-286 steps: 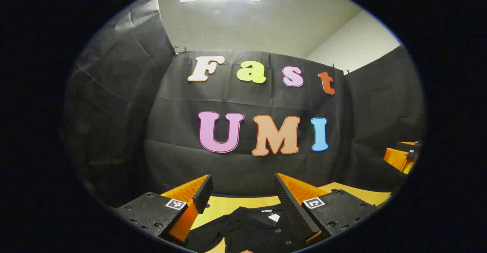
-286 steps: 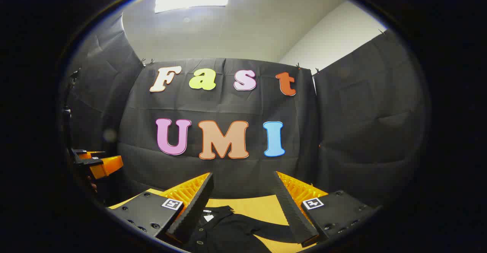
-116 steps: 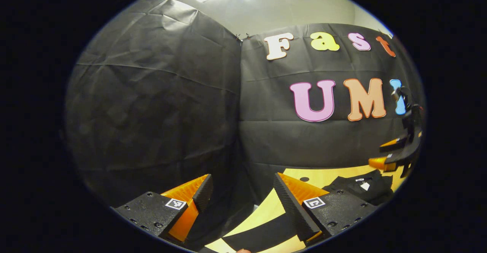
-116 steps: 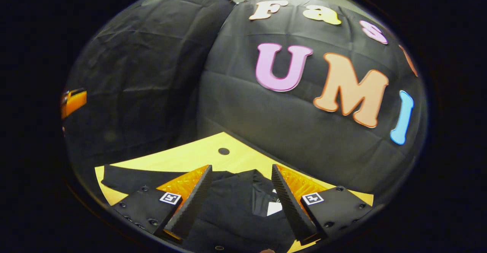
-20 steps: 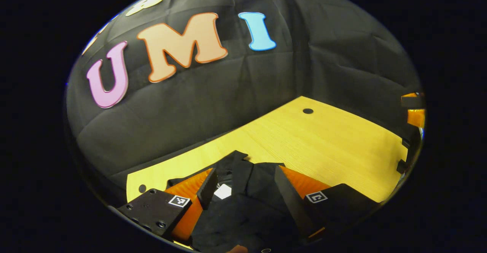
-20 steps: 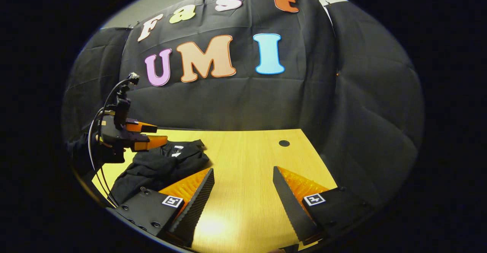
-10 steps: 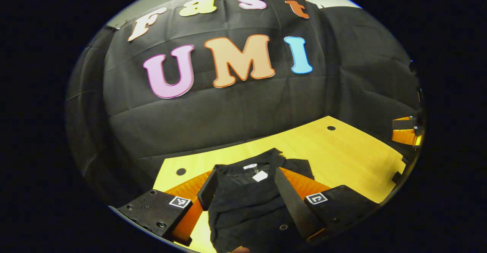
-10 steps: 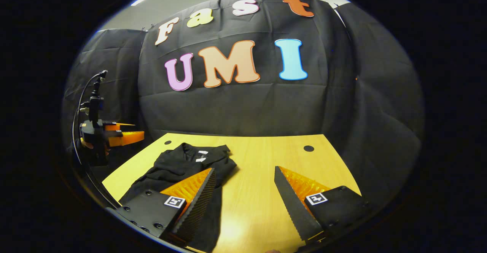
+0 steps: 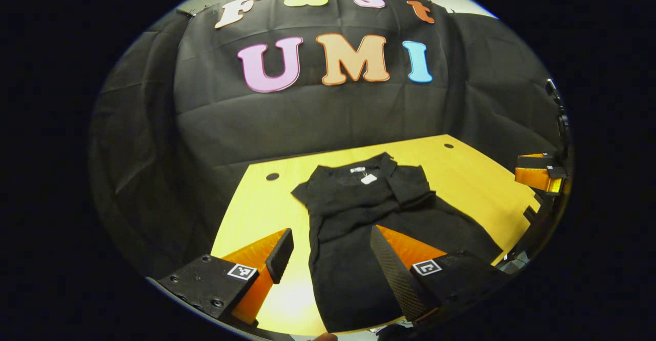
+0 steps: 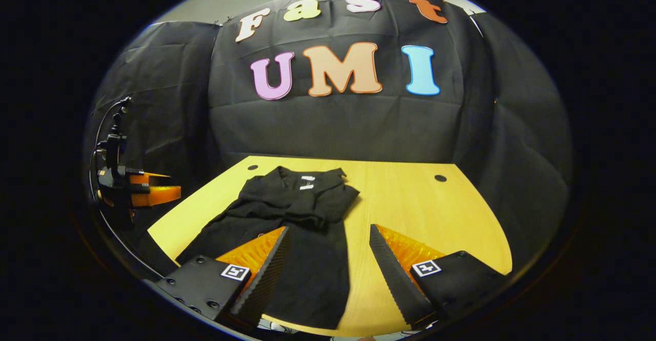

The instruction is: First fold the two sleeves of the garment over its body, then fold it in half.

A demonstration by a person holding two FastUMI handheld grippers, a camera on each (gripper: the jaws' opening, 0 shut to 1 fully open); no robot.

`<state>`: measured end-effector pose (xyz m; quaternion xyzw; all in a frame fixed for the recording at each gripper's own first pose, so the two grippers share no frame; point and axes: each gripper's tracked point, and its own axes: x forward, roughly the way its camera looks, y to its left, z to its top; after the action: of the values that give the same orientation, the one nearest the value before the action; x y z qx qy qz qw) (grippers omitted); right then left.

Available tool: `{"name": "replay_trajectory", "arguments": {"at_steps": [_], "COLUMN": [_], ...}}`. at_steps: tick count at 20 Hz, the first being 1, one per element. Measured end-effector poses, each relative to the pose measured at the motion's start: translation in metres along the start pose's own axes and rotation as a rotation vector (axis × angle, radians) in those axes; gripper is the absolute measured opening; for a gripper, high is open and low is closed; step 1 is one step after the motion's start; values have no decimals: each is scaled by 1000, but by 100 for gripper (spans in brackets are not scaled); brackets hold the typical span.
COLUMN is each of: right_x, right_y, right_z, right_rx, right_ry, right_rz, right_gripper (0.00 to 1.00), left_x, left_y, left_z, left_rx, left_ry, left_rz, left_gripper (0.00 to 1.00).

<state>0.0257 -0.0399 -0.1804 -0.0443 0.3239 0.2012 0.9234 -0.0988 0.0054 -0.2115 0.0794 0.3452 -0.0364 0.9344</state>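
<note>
A black collared garment lies flat on the yellow wooden table, collar toward the back wall, both sleeves folded in over its body. In the right gripper view the garment lies left of centre on the table. My left gripper hovers open above the garment's near hem, holding nothing. My right gripper is open too, above the garment's near right edge. The other gripper shows at the far right of the left gripper view, and at the far left of the right gripper view.
Two small round holes mark the table's back corners. Black cloth walls close the booth on three sides. Bare tabletop lies to the right of the garment in the right gripper view.
Both grippers have pulled back and risen from the table, so the whole garment now lies in view. The left gripper let go of the sleeve it had carried over the body.
</note>
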Motion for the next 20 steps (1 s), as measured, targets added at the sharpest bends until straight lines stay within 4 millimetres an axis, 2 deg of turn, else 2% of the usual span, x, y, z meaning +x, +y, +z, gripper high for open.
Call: {"name": "replay_trajectory", "arguments": {"at_steps": [3, 5, 9, 10, 11, 12, 14, 15, 16, 19, 20], "right_x": [0, 2, 8, 7, 7, 9, 10, 12, 11, 12, 14], "right_y": [10, 13, 6, 3, 0, -1, -4, -6, -8, -11, -11], "right_z": [-26, -47, -102, -117, -128, -141, -161, -168, -178, -200, -206], "right_rx": [4, 9, 2, -2, 0, 6, 10, 9, 9, 10, 7], "right_ry": [39, 78, 182, 209, 233, 259, 309, 327, 349, 411, 432], "right_rz": [-11, -21, -72, -91, -100, -103, -115, -123, -131, -139, -140], "right_gripper": [99, 99, 99, 95, 99, 99, 99, 96, 99, 99, 96], "left_x": [-11, -11, -16, -17, -18, -19, -20, -18, -17, -17, -18], "left_y": [3, 3, -3, -5, -8, -10, -11, -12, -12, -18, -18], "left_z": [-37, -63, -124, -140, -155, -166, -185, -189, -195, -212, -210], "left_rx": [-31, -52, -111, -123, -137, -149, -168, -173, -179, -187, -169], "left_ry": [48, 87, 184, 215, 245, 266, 300, 310, 323, 366, 362], "left_rz": [-3, 3, 15, 20, 23, 27, 37, 38, 38, 35, 37], "left_gripper": [94, 94, 95, 95, 95, 95, 95, 87, 95, 93, 93]}}
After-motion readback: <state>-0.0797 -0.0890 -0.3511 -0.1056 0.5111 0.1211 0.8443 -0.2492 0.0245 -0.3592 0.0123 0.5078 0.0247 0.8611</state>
